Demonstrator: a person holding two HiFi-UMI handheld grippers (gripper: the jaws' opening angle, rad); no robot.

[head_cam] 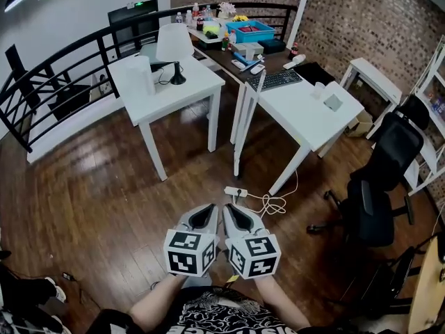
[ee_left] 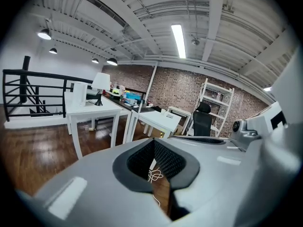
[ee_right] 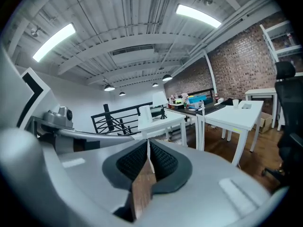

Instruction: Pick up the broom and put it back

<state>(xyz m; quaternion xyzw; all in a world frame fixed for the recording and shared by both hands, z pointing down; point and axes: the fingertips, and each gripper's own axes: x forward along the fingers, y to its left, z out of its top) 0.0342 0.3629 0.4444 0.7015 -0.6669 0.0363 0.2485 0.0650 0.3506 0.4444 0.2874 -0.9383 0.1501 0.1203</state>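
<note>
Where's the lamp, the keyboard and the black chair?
lamp (head_cam: 174, 44), head view, on its white shade.
keyboard (head_cam: 278, 80), head view, on the middle of its keys.
black chair (head_cam: 393, 145), head view, on its backrest.

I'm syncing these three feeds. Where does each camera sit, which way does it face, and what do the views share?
Head view: on the person's head, steeply down at the dark wooden floor; forearms, left gripper and right gripper show.
Left gripper view: on the left gripper, along its shut jaws toward the white tables; right gripper at right.
Right gripper view: on the right gripper, along its shut jaws toward the black railing; left gripper at left.
Shared: all three show the white-shaded table lamp.
</note>
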